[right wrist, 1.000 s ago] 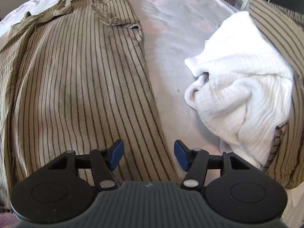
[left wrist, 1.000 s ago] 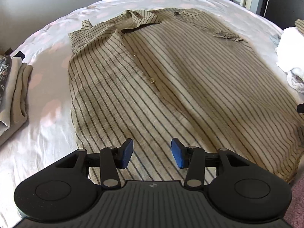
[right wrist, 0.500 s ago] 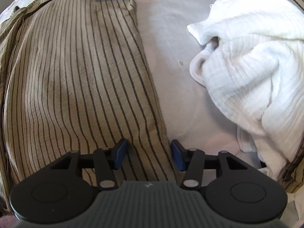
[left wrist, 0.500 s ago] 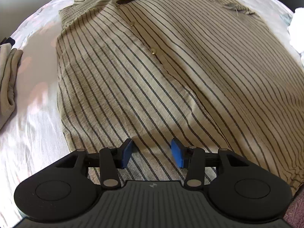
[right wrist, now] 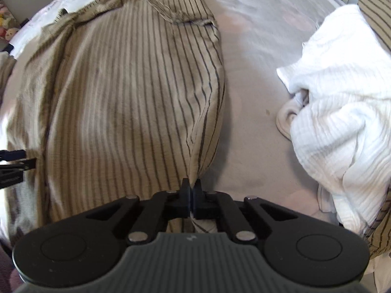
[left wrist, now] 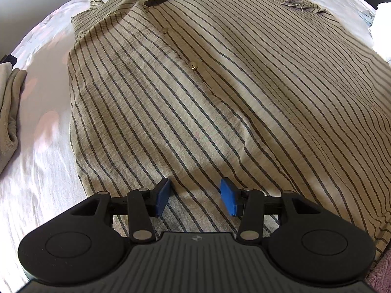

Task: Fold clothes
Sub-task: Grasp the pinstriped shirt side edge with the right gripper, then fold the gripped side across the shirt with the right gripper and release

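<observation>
**Right gripper clamped on shirt hem; left gripper open above it**

1. Striped shirt (left wrist: pixel 220 102): a beige button-front shirt with dark pinstripes lies spread across the white bedsheet (left wrist: pixel 44 127). In the left wrist view it fills the centre of the frame, collar toward the top and two buttons visible along the placket.

2. Right gripper (right wrist: pixel 191 190): at the lower centre of its frame, the jaws are closed together with the shirt's side edge pinched between them. The cloth rises to the pinch point in a tented ridge, running back toward the upper centre of the frame.

3. Left gripper (left wrist: pixel 195 196): at the lower centre of its frame, the jaws stand wide apart and hold nothing. The blue pads (left wrist: pixel 163 196) sit over the lower hem area of the shirt; whether they touch the fabric cannot be determined.

4. Surroundings: a crumpled white ribbed garment (right wrist: pixel 342 112) lies on the sheet at the right of the right wrist frame, apart from the shirt. A stack of folded beige clothing (left wrist: pixel 9 112) lies at the left edge of the left wrist frame.
</observation>
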A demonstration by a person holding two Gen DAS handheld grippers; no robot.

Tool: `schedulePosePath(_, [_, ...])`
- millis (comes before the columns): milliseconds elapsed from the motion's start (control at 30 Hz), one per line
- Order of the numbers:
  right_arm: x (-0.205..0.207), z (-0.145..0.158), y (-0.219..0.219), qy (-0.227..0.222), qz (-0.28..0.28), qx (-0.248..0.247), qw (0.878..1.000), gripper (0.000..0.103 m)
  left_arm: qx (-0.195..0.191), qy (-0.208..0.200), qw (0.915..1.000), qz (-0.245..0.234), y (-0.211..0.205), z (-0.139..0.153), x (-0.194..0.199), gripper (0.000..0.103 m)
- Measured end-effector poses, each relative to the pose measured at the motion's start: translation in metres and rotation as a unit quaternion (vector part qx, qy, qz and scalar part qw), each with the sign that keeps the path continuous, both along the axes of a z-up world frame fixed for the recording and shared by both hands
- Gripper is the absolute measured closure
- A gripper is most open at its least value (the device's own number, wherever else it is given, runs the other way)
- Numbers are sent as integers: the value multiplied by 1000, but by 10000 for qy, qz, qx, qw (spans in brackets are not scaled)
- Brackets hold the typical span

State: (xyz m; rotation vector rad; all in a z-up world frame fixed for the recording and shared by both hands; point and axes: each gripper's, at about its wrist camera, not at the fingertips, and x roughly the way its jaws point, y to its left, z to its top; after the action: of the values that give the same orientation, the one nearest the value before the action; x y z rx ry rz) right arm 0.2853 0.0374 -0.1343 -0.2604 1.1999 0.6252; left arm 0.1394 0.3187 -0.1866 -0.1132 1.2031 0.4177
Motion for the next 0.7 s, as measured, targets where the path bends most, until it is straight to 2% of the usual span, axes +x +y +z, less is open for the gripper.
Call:
schedulePosePath(300, [-8,30,6,32,51,334,9994,101,-14,-33,10000,-21,1,2,1,59])
schedulePosePath(433, [-19,39,24,-208,283,284,9990,101,-118,-134,9998,-45,1,6,0,59])
schedulePosePath(567, [-45,52,61,-470,749,324,9956,101,-225,-224,9995,-89,1,9,-3,59])
schedulePosePath(700, [-81,52,101,-697,1342,219,9883,101,-246,-286,9993,-14,6,11,-6,59])
